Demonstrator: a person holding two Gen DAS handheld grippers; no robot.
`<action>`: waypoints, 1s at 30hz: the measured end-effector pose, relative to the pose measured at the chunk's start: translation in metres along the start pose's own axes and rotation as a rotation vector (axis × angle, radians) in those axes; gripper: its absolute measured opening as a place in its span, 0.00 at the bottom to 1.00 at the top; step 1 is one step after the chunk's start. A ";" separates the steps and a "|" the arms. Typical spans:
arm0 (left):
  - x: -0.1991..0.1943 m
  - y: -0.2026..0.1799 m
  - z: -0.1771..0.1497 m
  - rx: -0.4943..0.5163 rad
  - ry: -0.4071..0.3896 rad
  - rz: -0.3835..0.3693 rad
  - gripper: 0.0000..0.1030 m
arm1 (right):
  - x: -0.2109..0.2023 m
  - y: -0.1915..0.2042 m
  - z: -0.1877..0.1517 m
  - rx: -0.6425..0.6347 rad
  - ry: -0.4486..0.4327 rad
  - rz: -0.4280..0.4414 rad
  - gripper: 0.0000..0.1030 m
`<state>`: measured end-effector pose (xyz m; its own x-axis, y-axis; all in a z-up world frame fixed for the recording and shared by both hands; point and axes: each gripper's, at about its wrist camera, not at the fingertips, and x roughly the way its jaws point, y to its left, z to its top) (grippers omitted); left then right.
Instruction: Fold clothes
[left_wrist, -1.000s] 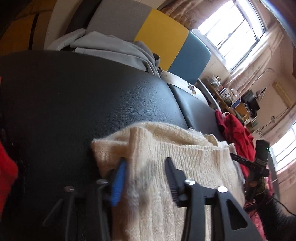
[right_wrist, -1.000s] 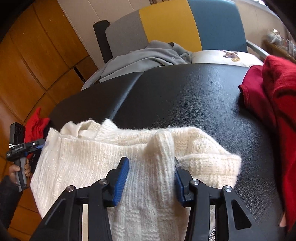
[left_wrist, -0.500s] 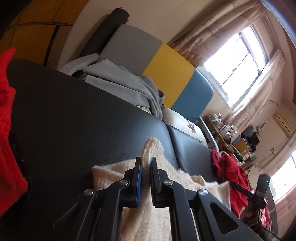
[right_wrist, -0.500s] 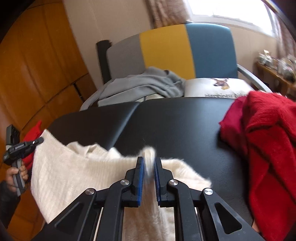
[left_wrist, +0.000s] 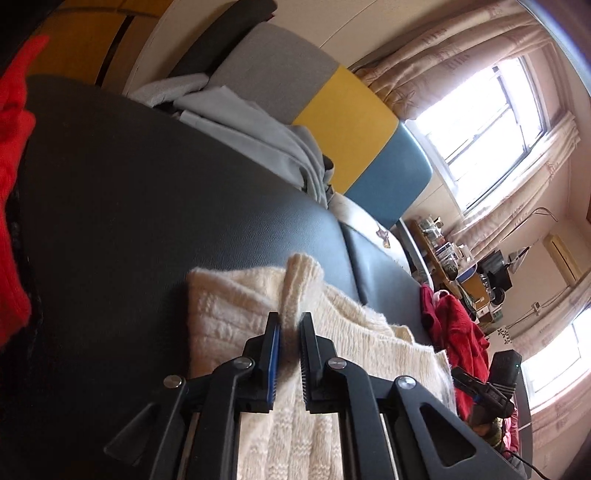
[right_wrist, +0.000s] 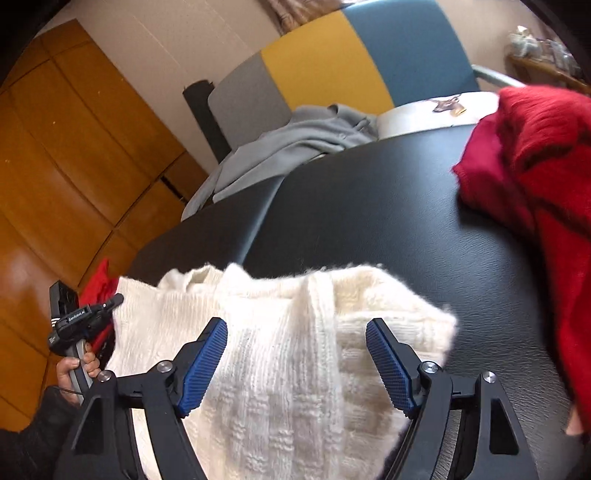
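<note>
A cream knit sweater (left_wrist: 221, 317) lies partly folded on the black padded table (left_wrist: 129, 206). My left gripper (left_wrist: 290, 328) is shut on a raised ridge of the knit, which sticks up past its fingertips. In the right wrist view the sweater (right_wrist: 280, 369) spreads under my right gripper (right_wrist: 295, 332), whose jaws are opening and stand wide apart. A soft ridge of knit lies between the blue pads (right_wrist: 205, 365), touching neither. The left gripper's body (right_wrist: 85, 317) shows at the sweater's left edge, held by a hand (right_wrist: 77, 369).
A red garment (right_wrist: 535, 166) is heaped on the table's right side, and more red cloth (left_wrist: 11, 184) sits at its left end. Beyond the far edge, a grey garment (right_wrist: 295, 140) lies on a chair with a grey, yellow and blue back (right_wrist: 332, 62). Wooden panels (right_wrist: 74, 147) stand to the left.
Both grippers closed on folds of the sweater. The right one has since let go, its jaws now wide and the fold dropped back. The left one keeps its pinch and has rolled.
</note>
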<state>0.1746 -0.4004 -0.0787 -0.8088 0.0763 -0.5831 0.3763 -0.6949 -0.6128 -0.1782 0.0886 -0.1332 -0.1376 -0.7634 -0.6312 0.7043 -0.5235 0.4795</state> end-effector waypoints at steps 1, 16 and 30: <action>0.001 0.000 -0.002 0.005 0.006 0.005 0.07 | 0.005 0.002 0.000 -0.012 0.016 -0.013 0.77; -0.061 -0.041 0.005 0.115 -0.149 -0.067 0.06 | -0.053 0.084 0.011 -0.333 -0.046 -0.212 0.07; 0.044 0.019 -0.005 -0.053 0.016 0.103 0.08 | 0.016 -0.023 -0.009 0.051 -0.028 -0.205 0.08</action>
<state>0.1484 -0.4070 -0.1191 -0.7574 0.0188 -0.6526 0.4805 -0.6606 -0.5768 -0.1899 0.0917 -0.1596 -0.2936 -0.6489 -0.7019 0.6239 -0.6865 0.3736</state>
